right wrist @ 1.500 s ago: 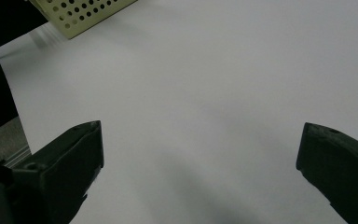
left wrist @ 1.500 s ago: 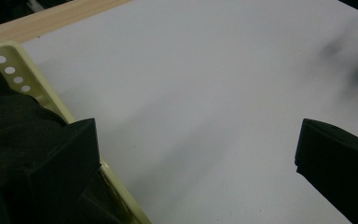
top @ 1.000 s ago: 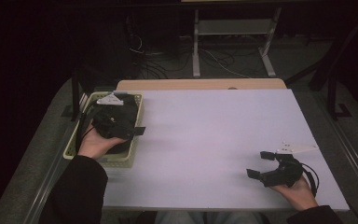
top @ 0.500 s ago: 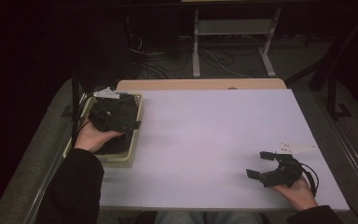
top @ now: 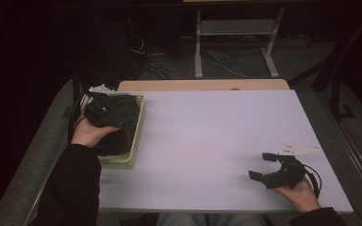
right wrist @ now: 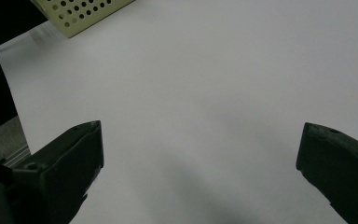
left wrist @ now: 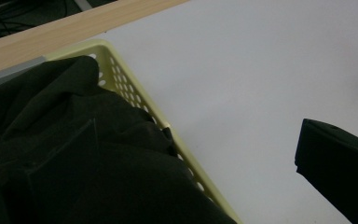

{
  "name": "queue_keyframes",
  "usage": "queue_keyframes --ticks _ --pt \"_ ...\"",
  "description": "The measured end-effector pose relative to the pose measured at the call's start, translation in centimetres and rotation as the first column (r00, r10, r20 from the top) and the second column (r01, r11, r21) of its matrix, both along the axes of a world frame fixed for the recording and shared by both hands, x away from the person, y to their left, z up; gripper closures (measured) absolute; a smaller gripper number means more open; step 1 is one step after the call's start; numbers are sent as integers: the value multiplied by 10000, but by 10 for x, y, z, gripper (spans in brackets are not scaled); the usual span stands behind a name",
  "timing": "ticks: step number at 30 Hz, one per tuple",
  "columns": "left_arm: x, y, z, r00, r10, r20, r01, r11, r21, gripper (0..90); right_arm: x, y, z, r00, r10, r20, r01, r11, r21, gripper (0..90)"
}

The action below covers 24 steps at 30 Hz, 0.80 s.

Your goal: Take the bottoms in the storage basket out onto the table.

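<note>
A pale yellow perforated basket [top: 139, 123] stands at the table's left edge with a dark cloth [top: 120, 117] heaped in it. My left gripper [top: 97, 111] hovers over the basket's far end, close above the cloth. In the left gripper view the cloth [left wrist: 74, 163] fills the basket [left wrist: 135, 95]. One black finger [left wrist: 338, 175] stands far right over the white table, and the other is lost against the cloth. My right gripper [top: 261, 165] rests at the table's near right, open and holding nothing. Bare table shows between its jaws [right wrist: 200, 135].
The white table top [top: 217, 132] spreads between the two hands. A wooden strip [top: 202, 85] runs along its far edge. Beyond it, cables and a metal stand [top: 235, 28] sit on the dark floor. The basket's corner [right wrist: 79, 16] shows far off in the right gripper view.
My left gripper has moved left and away, toward the basket's far end, over the cloth. The right gripper has stayed still.
</note>
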<state>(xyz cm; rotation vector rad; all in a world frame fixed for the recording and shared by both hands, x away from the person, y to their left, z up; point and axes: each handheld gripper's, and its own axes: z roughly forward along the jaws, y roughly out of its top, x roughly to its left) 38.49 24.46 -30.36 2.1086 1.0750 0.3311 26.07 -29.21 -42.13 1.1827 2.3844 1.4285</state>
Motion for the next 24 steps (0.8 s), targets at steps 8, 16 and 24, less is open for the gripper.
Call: queue_keyframes --ticks 8,16,24 --pt "7 10 -2 9989 422 -219 -420 9991 96 0 0 0 0 10000 -9 25 10 10000 -43 2" --pt "19 21 -2 9977 603 -296 -593 9977 343 0 -1 1 -1 10000 -45 31 45 10000 -81 3" --pt "27 33 -5 9913 1202 -531 -1184 9924 348 0 0 2 -2 10000 -57 -21 56 9998 -165 2"
